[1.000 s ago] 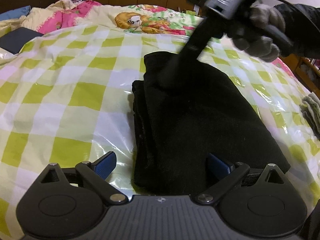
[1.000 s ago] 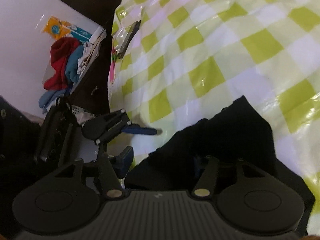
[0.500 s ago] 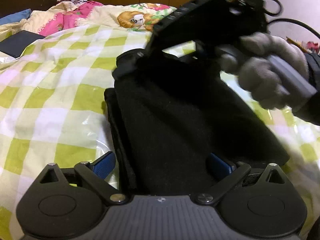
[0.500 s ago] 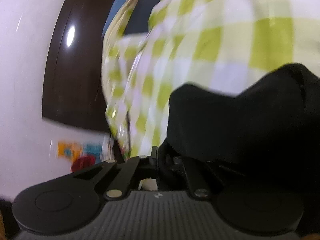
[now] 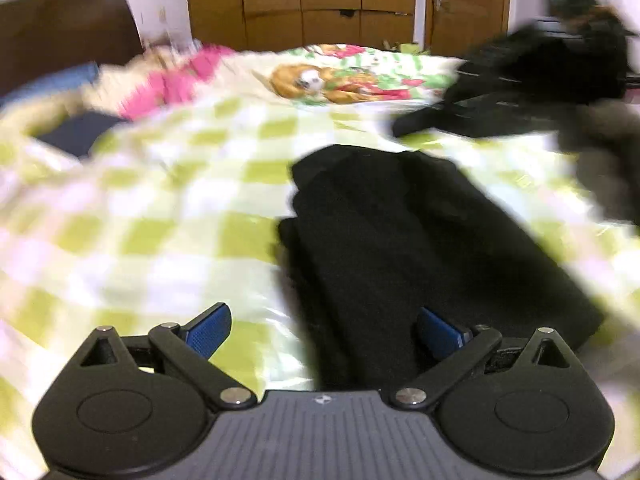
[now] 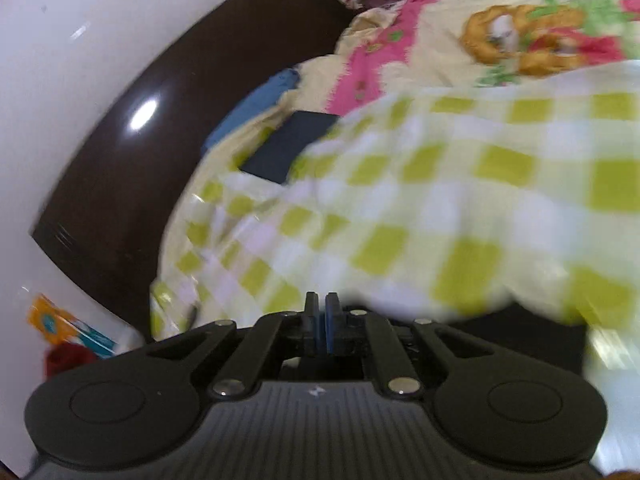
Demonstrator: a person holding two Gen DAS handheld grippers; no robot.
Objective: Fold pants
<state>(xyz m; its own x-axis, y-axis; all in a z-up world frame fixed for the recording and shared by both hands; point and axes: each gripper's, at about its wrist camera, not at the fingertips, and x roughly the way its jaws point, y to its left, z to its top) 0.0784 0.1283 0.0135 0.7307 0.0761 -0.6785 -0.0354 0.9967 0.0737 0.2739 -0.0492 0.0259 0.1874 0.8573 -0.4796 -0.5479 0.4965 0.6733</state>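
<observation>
The black pants lie folded into a thick, roughly rectangular bundle on the green-and-white checked sheet that covers the bed, with stacked layers showing along the bundle's left edge and a narrower end pointing toward the wooden wardrobe. The fabric looks matte and dark, its folds hard to read through the motion blur. The left tool hangs just over the near end of the pants, its blue-padded fingers spread wide with nothing between them. The right tool has its two fingers pressed together and grips nothing; in the left wrist view it is a dark blur beyond the far end of the pants. A cartoon-print quilt lies past the pants, before the wardrobe
</observation>
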